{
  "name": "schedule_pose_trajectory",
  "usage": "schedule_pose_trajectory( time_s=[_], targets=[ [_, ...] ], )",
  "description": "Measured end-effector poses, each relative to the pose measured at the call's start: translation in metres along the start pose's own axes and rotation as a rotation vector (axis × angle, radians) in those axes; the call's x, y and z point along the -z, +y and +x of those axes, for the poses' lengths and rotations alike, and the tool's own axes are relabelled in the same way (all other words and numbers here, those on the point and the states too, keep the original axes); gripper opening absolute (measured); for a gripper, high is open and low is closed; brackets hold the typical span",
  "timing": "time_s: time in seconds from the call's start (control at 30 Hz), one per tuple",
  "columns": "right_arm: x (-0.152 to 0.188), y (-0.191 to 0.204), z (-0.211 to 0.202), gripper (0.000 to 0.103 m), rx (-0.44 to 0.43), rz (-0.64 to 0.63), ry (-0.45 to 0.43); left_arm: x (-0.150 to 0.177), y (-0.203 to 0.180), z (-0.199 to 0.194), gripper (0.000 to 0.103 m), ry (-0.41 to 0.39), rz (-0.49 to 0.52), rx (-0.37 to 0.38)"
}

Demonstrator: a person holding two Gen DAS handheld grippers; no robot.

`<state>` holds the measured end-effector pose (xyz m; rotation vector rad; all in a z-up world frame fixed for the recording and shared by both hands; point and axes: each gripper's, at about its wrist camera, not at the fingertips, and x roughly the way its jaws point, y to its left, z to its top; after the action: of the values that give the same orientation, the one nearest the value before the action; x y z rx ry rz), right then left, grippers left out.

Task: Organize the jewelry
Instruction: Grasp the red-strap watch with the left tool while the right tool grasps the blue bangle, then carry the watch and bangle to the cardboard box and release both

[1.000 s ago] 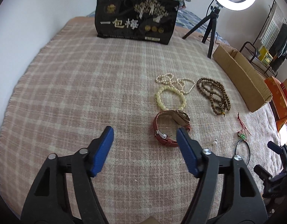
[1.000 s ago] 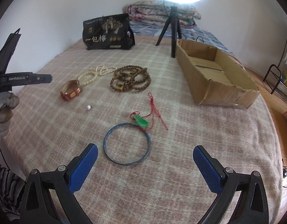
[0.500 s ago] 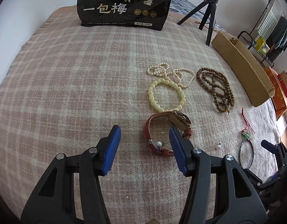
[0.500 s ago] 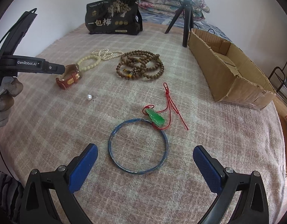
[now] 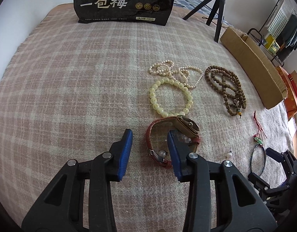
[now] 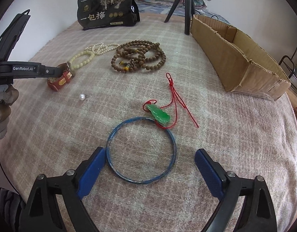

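Note:
My left gripper (image 5: 149,150) is open, its blue pads astride the near part of the red-strapped watch (image 5: 158,127), one pad inside the strap loop; a pearl earring (image 5: 161,153) lies between the pads. Beyond lie a yellow bead bracelet (image 5: 170,97), a pearl necklace (image 5: 173,71) and brown prayer beads (image 5: 224,89). My right gripper (image 6: 149,167) is open around the near half of the blue bangle (image 6: 141,150); its left pad touches the bangle rim. A green pendant on red cord (image 6: 159,114) overlaps the bangle's far edge. A loose pearl (image 6: 82,97) lies left.
An open cardboard box (image 6: 237,61) stands at the right of the plaid blanket (image 6: 216,135). A black snack bag (image 6: 107,9) and a ring-light tripod (image 6: 185,5) stand at the back. The left gripper shows in the right wrist view (image 6: 26,70) by the watch (image 6: 60,77).
Both grippers have moved forward and down. The left one has narrowed and come astride the watch strap; the right one has come around the blue bangle.

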<state>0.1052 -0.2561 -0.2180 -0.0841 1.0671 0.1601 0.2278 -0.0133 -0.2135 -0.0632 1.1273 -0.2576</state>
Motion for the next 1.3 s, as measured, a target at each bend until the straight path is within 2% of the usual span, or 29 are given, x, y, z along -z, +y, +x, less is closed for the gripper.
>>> schedule_pose_trajectory(
  time_s=[0.07,0.1,0.2,0.33,0.67,1.0,1.3],
  targets=[
    [0.000,0.002,-0.001,0.076,-0.016,-0.007,-0.002,0.000,-0.004,0.002,0.028,0.004,0.002,0.003],
    [-0.001,0.002,-0.002,0.074,-0.020,-0.007,-0.001,0.000,-0.004,0.003,0.025,0.006,-0.001,0.006],
    [-0.002,0.000,-0.001,0.074,-0.032,0.003,-0.003,-0.001,-0.003,0.004,0.015,0.013,-0.012,0.014],
    [-0.002,-0.002,-0.003,0.074,-0.043,0.012,-0.010,-0.002,-0.003,0.004,0.010,0.009,-0.009,0.009],
    [0.004,-0.006,-0.021,0.074,-0.078,0.031,-0.038,-0.002,-0.009,-0.006,0.007,-0.023,-0.010,0.023],
    [0.007,-0.014,-0.045,0.074,-0.061,0.034,-0.072,0.005,-0.016,-0.025,0.007,-0.049,0.002,0.022],
    [-0.003,-0.026,-0.070,0.074,-0.036,0.041,-0.140,-0.004,-0.027,-0.049,0.007,-0.094,0.014,0.044]
  ],
)
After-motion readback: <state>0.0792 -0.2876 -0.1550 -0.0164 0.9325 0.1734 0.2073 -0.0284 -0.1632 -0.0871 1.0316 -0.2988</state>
